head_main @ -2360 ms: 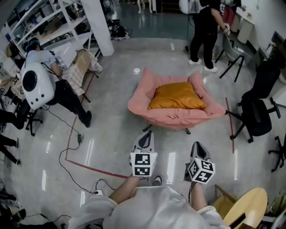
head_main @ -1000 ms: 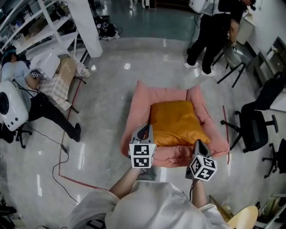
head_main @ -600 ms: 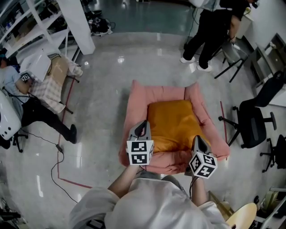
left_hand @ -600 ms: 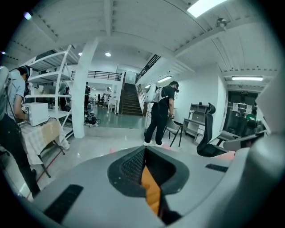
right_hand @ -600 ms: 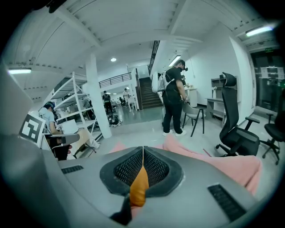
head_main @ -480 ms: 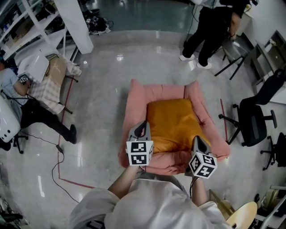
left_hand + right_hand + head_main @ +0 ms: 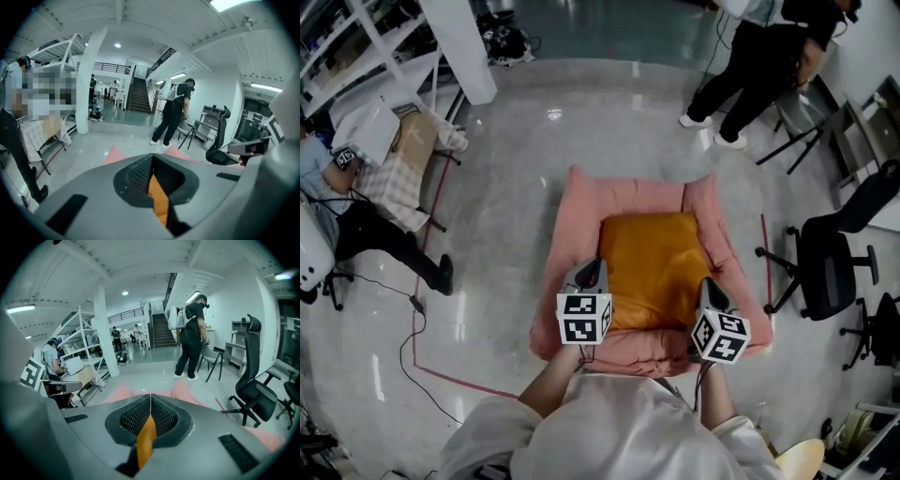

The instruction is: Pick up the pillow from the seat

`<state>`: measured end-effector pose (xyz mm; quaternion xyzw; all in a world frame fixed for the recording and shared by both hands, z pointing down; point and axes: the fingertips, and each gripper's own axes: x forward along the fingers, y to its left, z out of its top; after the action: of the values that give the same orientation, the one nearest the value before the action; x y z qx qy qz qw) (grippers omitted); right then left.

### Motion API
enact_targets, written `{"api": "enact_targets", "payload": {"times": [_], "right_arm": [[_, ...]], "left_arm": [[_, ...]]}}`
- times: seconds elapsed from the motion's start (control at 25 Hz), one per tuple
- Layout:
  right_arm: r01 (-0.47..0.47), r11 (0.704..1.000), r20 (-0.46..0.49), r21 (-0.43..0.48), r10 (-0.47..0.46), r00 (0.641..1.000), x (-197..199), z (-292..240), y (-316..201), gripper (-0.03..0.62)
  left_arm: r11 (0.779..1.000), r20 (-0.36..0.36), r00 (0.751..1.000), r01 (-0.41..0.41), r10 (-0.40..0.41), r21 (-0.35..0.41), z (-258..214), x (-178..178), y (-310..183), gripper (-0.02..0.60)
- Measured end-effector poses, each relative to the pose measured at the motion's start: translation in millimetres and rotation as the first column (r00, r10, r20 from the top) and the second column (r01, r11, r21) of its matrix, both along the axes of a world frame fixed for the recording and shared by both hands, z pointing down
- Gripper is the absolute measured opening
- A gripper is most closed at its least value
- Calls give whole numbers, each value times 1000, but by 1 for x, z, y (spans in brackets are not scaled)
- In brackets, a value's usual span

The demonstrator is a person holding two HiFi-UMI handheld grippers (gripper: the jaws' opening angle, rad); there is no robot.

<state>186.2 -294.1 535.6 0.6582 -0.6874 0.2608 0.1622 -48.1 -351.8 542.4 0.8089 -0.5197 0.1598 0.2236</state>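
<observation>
An orange pillow (image 7: 654, 267) lies in the hollow of a pink padded seat (image 7: 572, 211) on the grey floor. My left gripper (image 7: 589, 269) hangs above the seat's near left part, its tip by the pillow's left edge. My right gripper (image 7: 710, 286) hangs above the near right part, by the pillow's right front corner. Both are shut with nothing held. In the left gripper view the left gripper (image 7: 152, 158) points over the seat, and the pillow (image 7: 158, 199) shows as an orange sliver behind its tips. The right gripper (image 7: 150, 398) shows the pillow (image 7: 146, 439) likewise.
A person (image 7: 764, 56) stands beyond the seat at the back right. A black office chair (image 7: 825, 272) sits right of the seat. At left are a white pillar (image 7: 464, 47), a cloth-covered folding table (image 7: 398, 155), a seated person (image 7: 342, 197) and red floor tape (image 7: 427, 234).
The view has drawn closer to the seat. Both grippers, first over bare floor, now hang over the seat's near part on either side of the pillow's front. Both stay shut.
</observation>
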Motion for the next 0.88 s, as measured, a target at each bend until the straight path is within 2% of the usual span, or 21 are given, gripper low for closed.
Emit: {"api": "enact_targets", "payload": {"times": [0.4, 0.44, 0.48, 0.56, 0.6, 0.68, 0.88], "right_arm": [[101, 993, -15, -58, -102, 995, 19, 17, -64, 32], [113, 991, -13, -68, -114, 993, 19, 22, -70, 34], [121, 989, -13, -79, -123, 992, 19, 27, -76, 34], [135, 985, -14, -105, -137, 991, 20, 40, -86, 35], [141, 983, -11, -120, -143, 990, 22, 47, -90, 46], [154, 975, -1, -157, -156, 988, 24, 63, -96, 122], [187, 949, 32, -253, -185, 982, 26, 108, -107, 176]], "left_arm": [[997, -6, 998, 59, -59, -57, 22, 7, -31, 6], [996, -11, 998, 61, -61, -65, 25, 7, -35, 23], [995, -14, 998, 60, -62, -75, 28, 7, -39, 81], [993, -12, 998, 56, -58, -103, 38, 9, -45, 103], [991, -9, 999, 51, -53, -121, 45, 11, -48, 112], [986, -8, 999, 39, -41, -164, 60, 17, -52, 144], [957, -20, 1000, 11, -18, -289, 106, 26, -62, 196]]}}
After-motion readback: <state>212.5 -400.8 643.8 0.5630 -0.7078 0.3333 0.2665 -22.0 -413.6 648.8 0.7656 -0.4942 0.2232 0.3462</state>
